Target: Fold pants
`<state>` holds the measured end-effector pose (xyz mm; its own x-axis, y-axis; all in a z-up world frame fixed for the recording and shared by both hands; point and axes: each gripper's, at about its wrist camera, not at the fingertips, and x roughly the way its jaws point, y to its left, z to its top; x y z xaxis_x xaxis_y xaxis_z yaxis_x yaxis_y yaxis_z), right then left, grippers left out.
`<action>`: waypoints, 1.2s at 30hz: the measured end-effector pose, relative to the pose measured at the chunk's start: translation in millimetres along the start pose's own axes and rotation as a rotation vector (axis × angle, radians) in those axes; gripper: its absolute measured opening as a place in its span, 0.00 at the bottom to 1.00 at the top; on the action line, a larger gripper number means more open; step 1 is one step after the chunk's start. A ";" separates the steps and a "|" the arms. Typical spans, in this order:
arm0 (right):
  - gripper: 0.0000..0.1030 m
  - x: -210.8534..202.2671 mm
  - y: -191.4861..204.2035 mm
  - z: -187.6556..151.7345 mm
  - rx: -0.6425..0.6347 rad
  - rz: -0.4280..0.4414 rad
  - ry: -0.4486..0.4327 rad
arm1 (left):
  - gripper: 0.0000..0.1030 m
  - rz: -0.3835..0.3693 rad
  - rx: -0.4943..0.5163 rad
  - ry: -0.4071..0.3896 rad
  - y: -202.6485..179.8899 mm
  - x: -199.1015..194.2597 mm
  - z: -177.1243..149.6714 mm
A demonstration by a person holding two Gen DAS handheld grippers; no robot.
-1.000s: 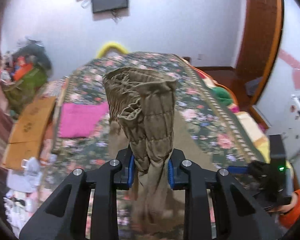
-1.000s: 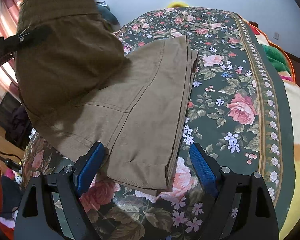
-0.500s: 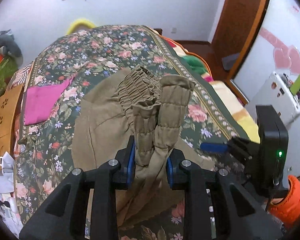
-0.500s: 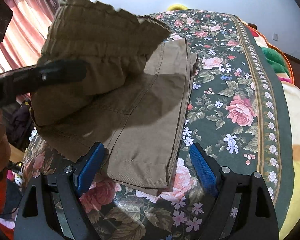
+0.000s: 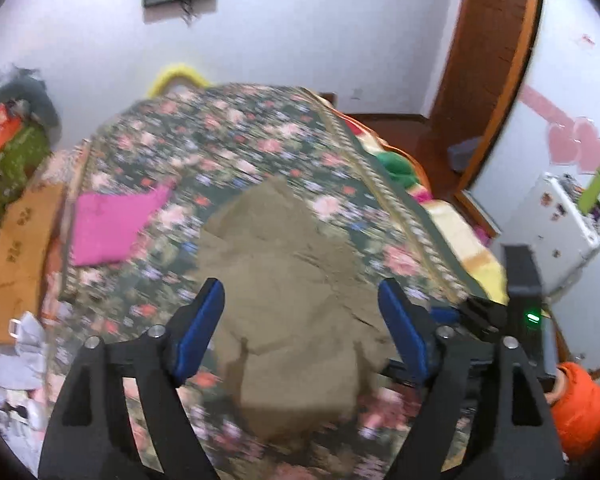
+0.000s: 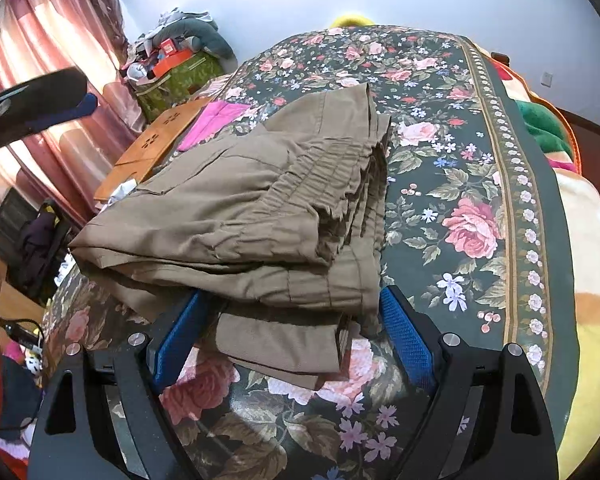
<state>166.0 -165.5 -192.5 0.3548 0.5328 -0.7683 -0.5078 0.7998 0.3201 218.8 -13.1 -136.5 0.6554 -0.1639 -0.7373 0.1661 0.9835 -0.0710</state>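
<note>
Left jaws: spread wide with nothing between the blue pads; the left gripper hangs above the pile, and that view is smeared with motion blur.

Right jaws: also apart and empty; the right gripper sits low at the near end of the pile, its pads flanking the bottom layer without pinching it (whether they brush the cloth I cannot tell).

Why open: judging by how the cloth lies, both tools have nothing left to carry, since the top layer rests on the ones beneath.

Pants: the khaki pants lie folded into a thick stack on the floral bedspread, elastic waistband uppermost and turned toward the right edge of the pile.

Why stacked so: layers laid one over another make a compact bundle; the lowest layer sticks out toward the camera, so the edges are not flush.

Stage: the folding looks close to done; a judgement only, but squaring or pressing the stack seems to be what remains.

Risk: the gathered waistband is springy and could lift the top layer.

Beside the pile: a pink cloth lies flat on the bed, well apart to the left (not part of this job), with a brown cardboard sheet at the bed's edge.
</note>
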 end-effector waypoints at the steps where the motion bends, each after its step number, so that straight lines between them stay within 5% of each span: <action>1: 0.82 -0.6 0.2 0.5 -0.001 -0.001 -0.002 | 0.81 0.018 0.002 -0.010 7.0 1.5 5.0; 4: 0.82 -4.3 0.4 0.2 -0.004 -0.001 -0.010 | 0.92 0.072 0.000 -0.028 28.0 10.7 18.0; 9: 0.83 -11.2 -4.6 0.5 0.008 -0.012 -0.025 | 0.93 0.124 -0.007 0.035 67.6 50.7 39.4; 19: 0.83 -32.8 -36.7 0.3 0.106 -0.084 -0.075 | 0.93 0.166 -0.022 0.244 108.4 167.1 55.8; 27: 0.83 -39.2 -58.2 0.7 0.170 -0.140 -0.090 | 0.94 0.225 0.094 0.463 104.0 253.2 30.9; 36: 0.83 -49.7 -53.4 2.4 0.167 -0.142 -0.132 | 0.95 0.232 0.108 0.404 105.9 219.0 -1.7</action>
<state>177.4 -234.0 -170.0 0.5183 0.4345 -0.7366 -0.3127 0.8980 0.3097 378.7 55.3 -306.6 0.3489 0.1224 -0.9291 0.1387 0.9738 0.1804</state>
